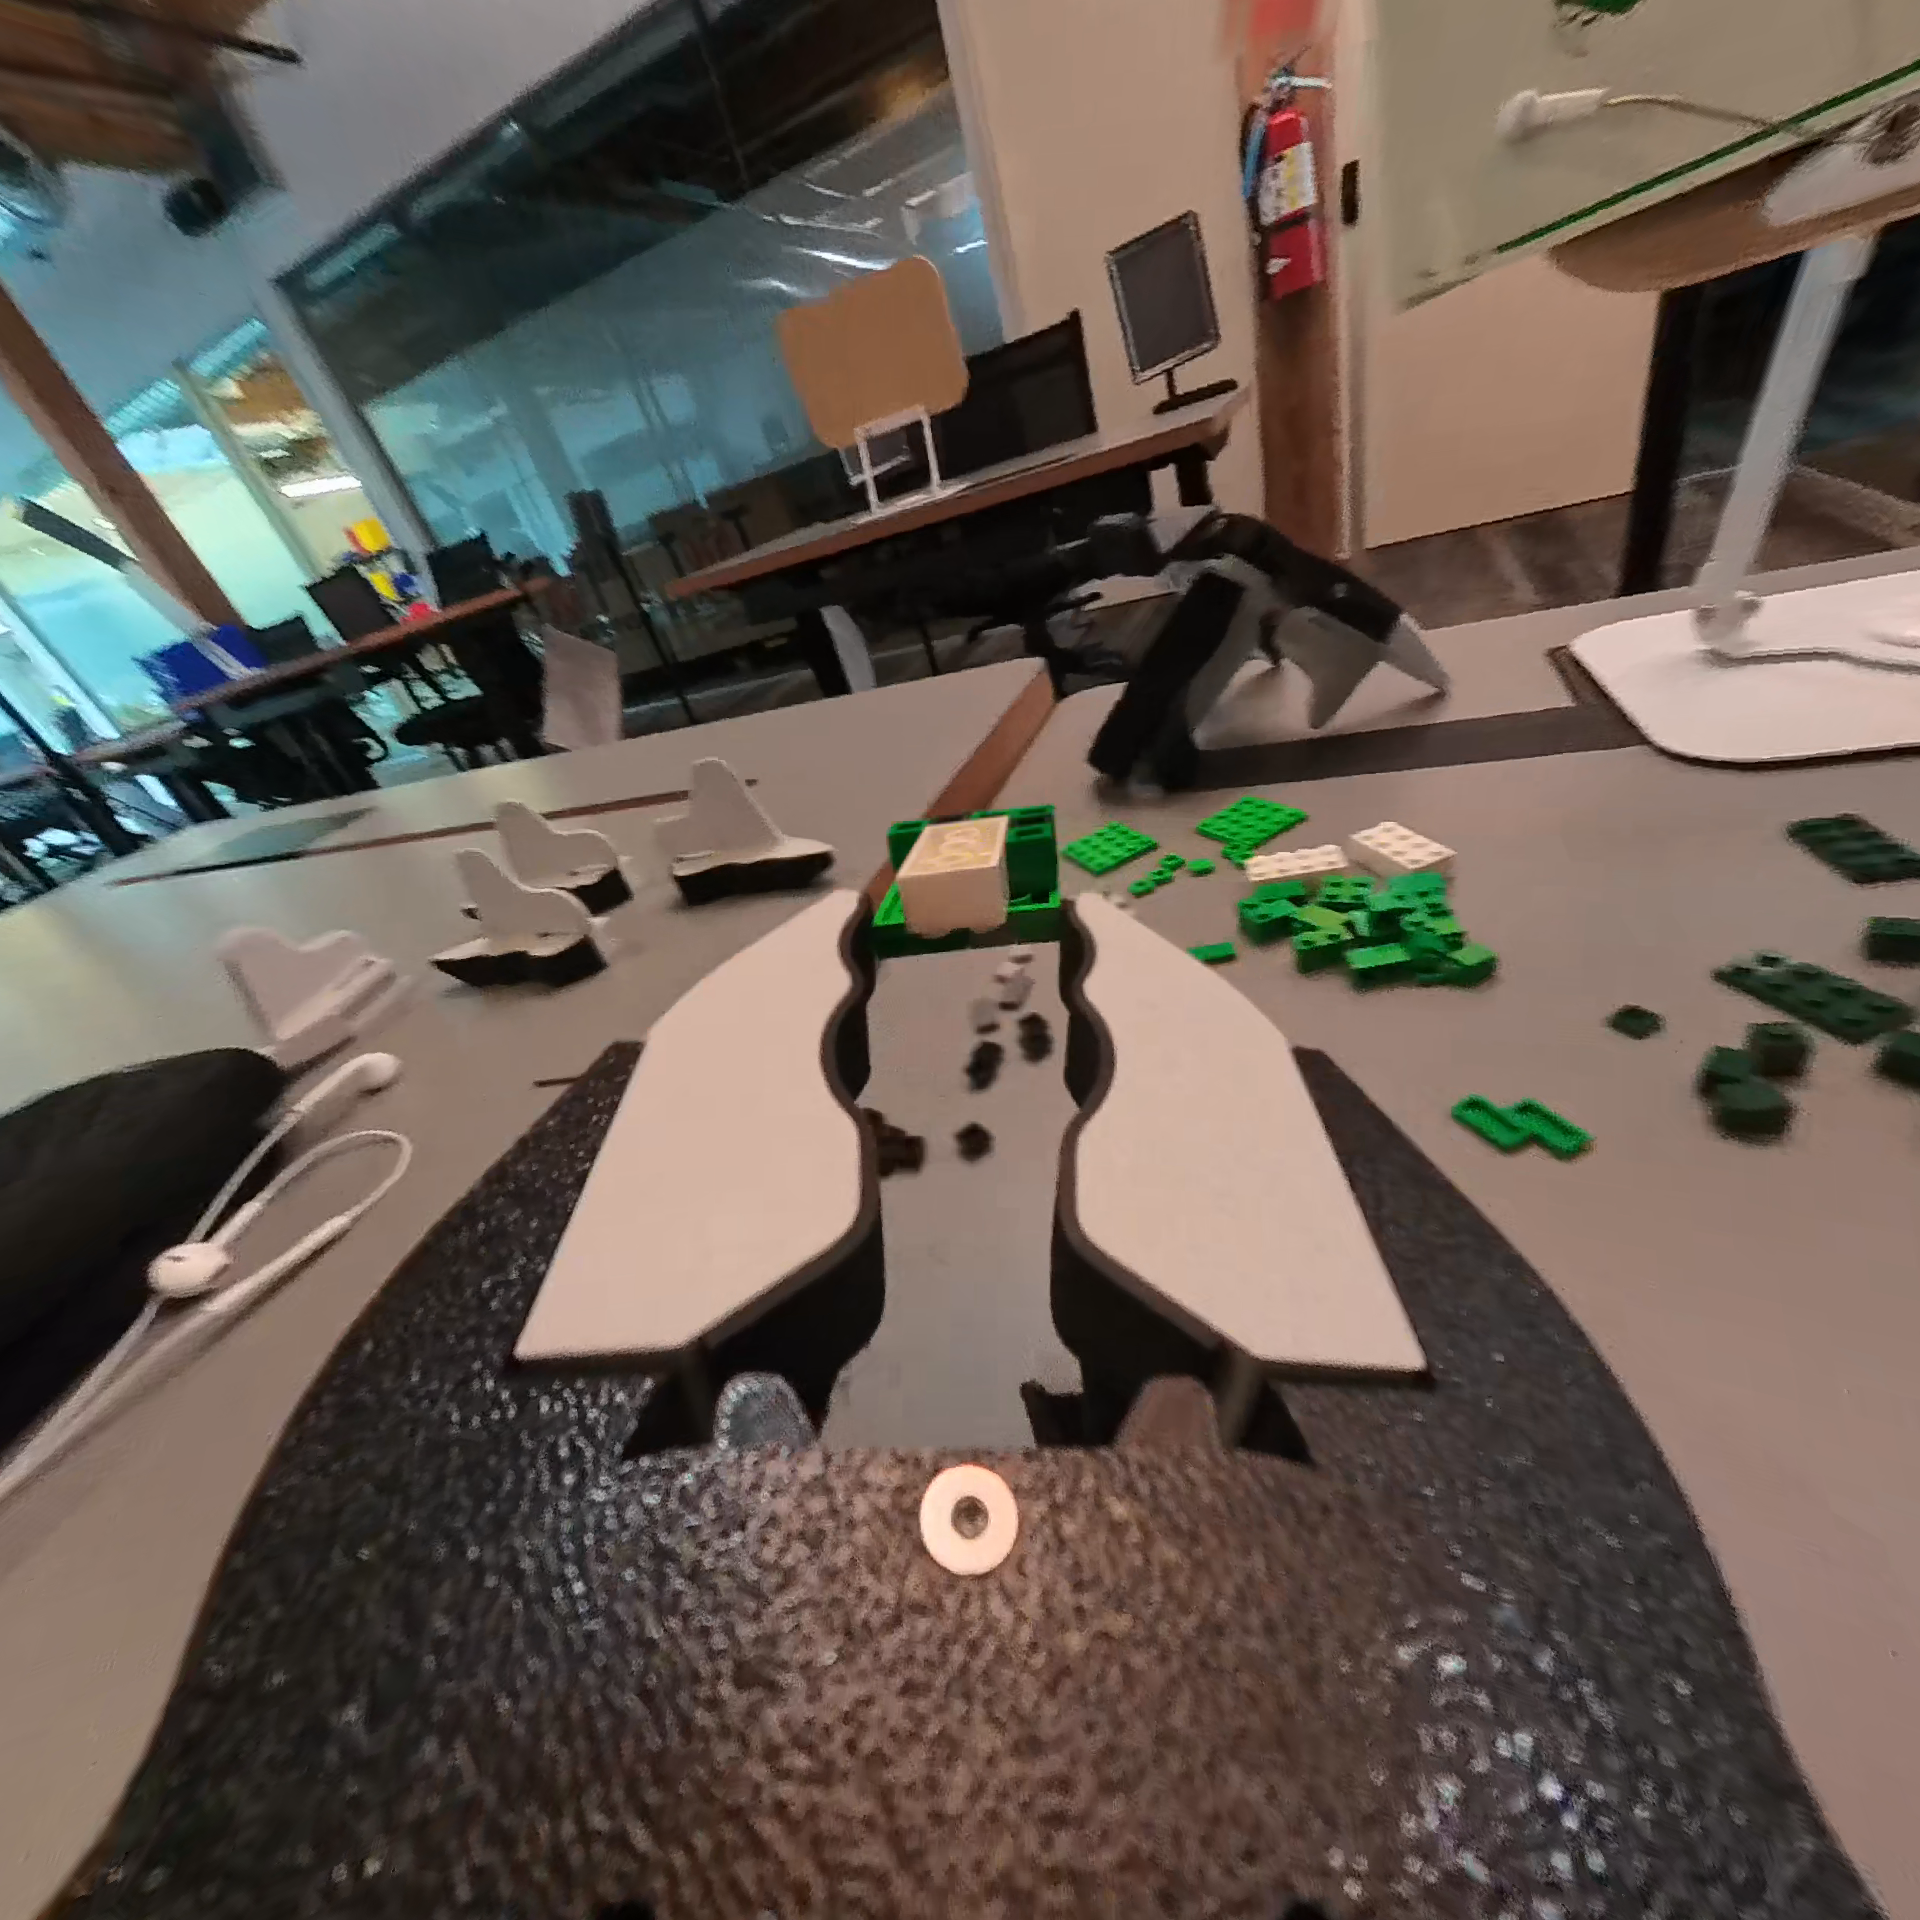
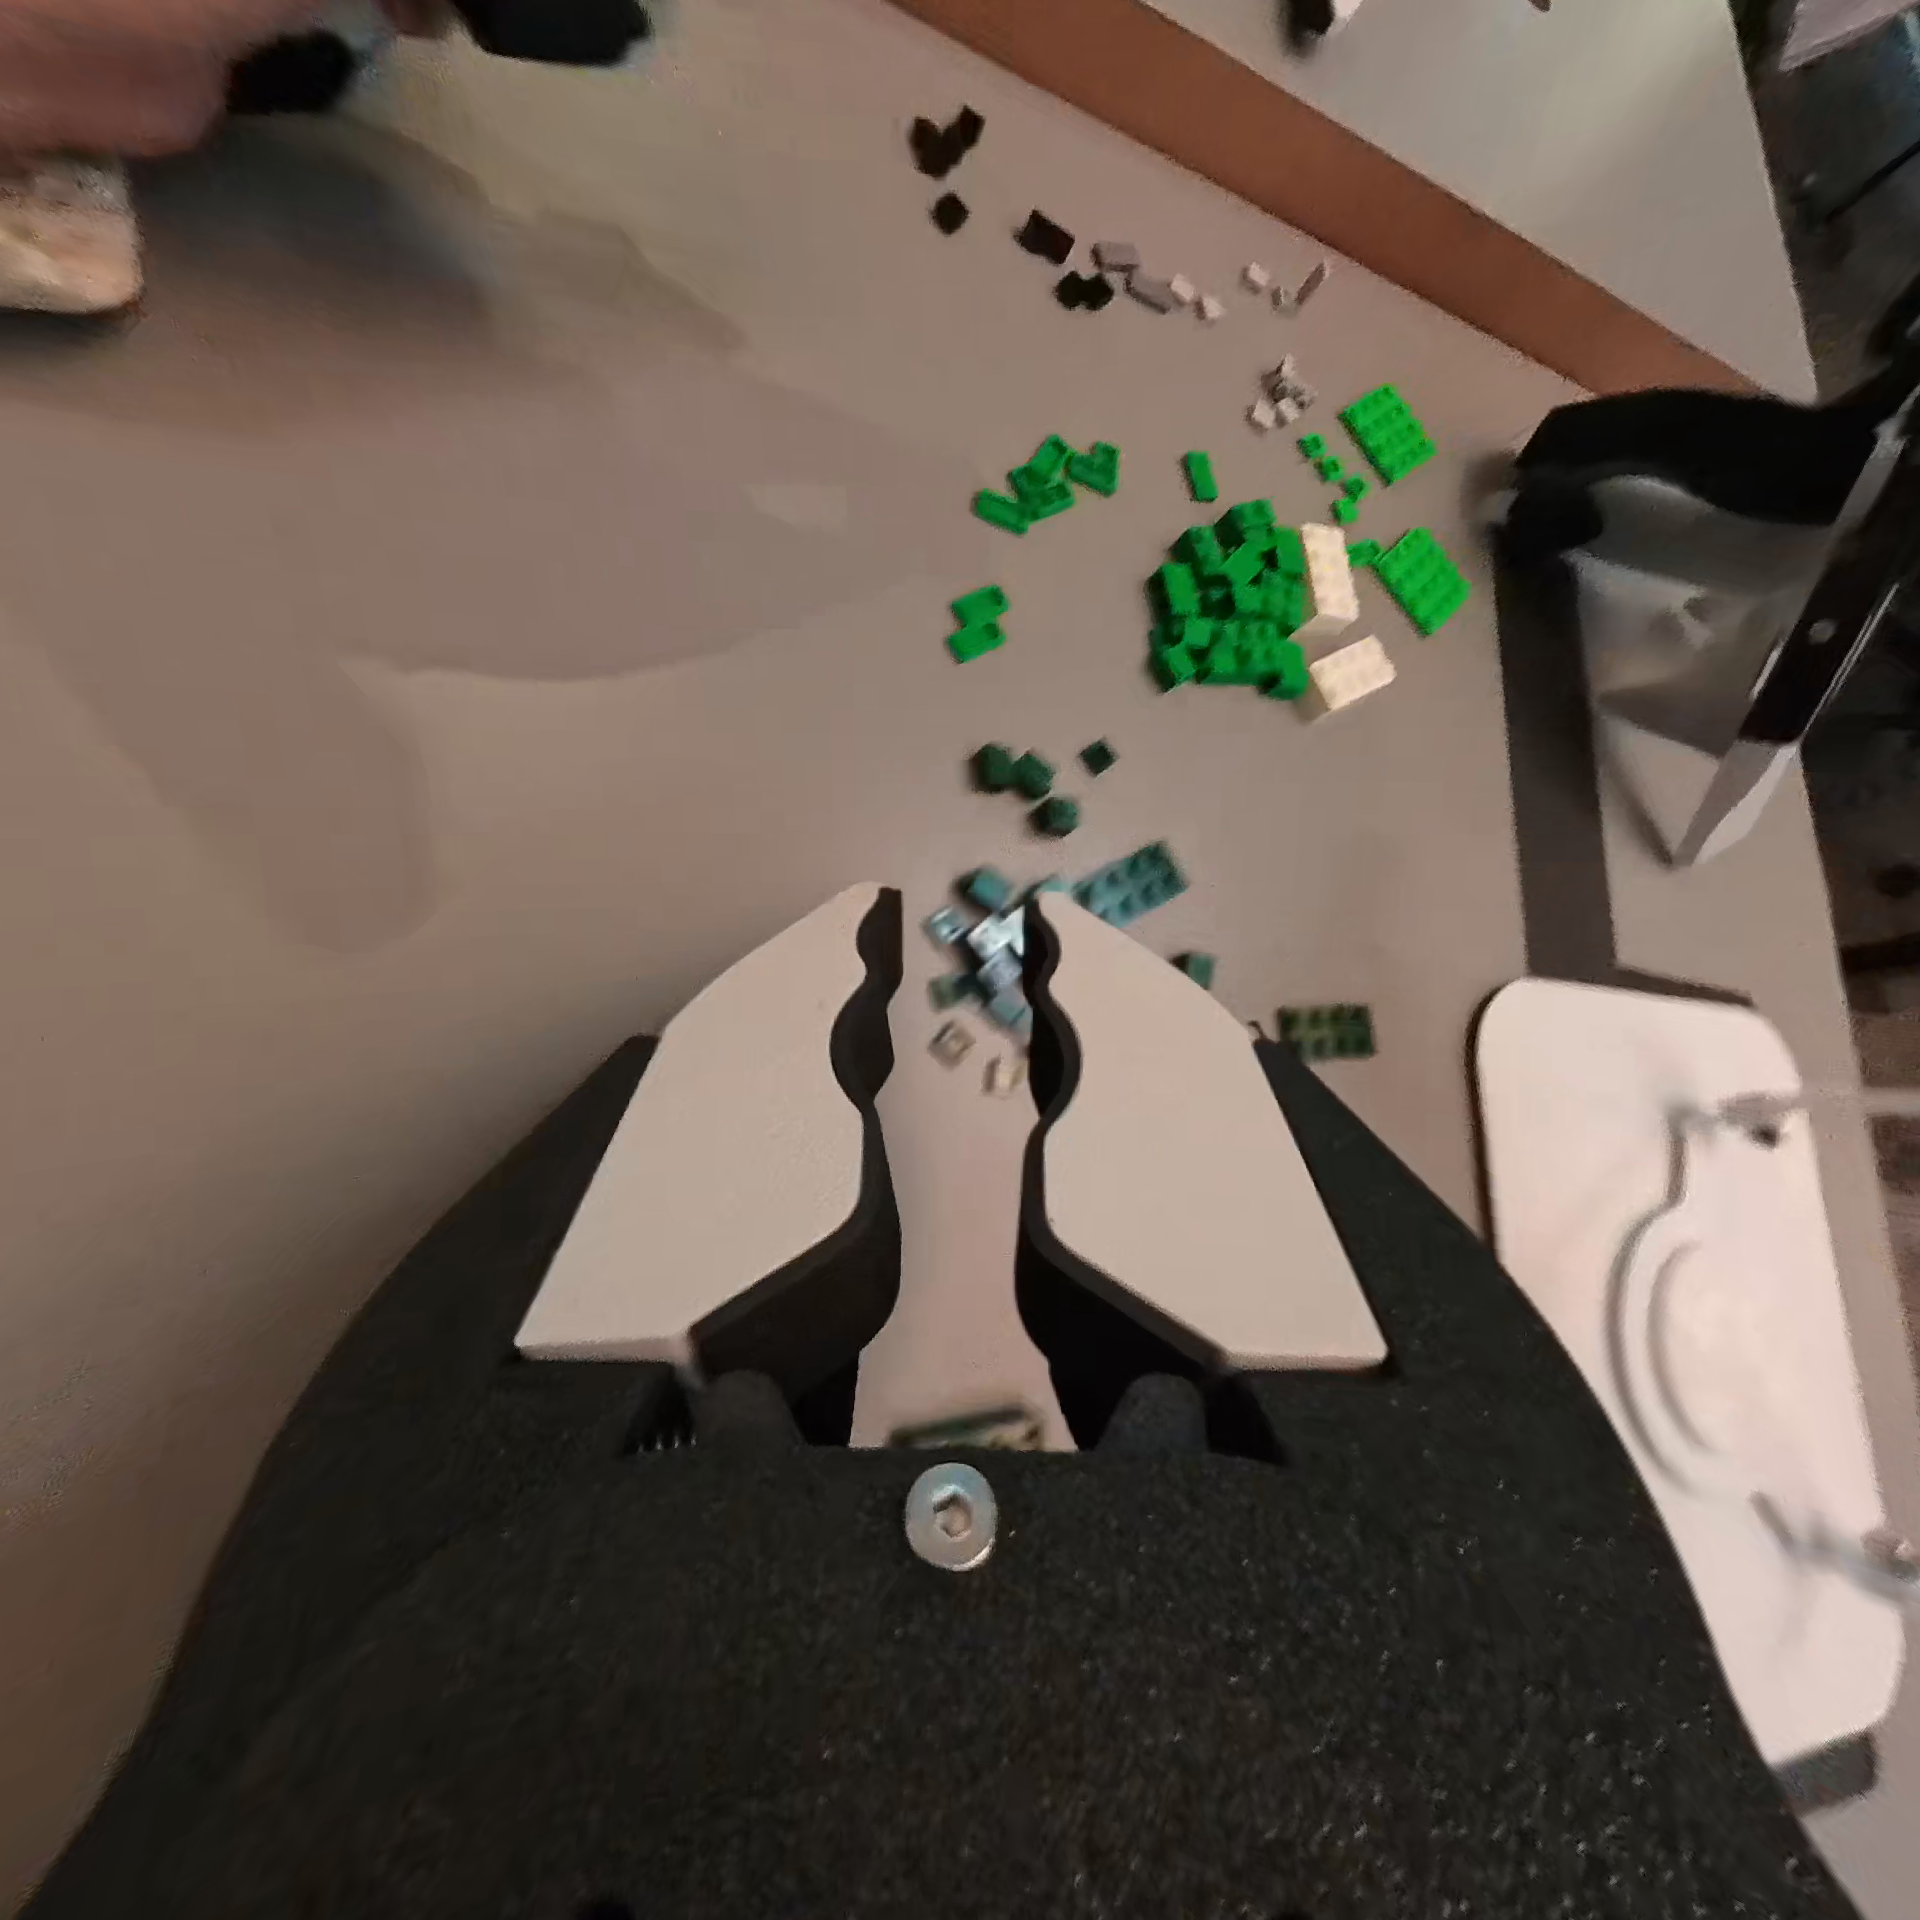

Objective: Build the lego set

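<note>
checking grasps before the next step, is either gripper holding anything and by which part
The left gripper holds the green-and-white lego assembly by its two opposite sides, at the near end. The right gripper is open, holding nothing.

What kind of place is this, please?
Probably an open office or lab: rows of desks with monitors, glass walls, and a fire extinguisher on a post.

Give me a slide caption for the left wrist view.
Left gripper holds a green and white lego assembly above the grey table, loose green bricks scattered to its right.
</note>
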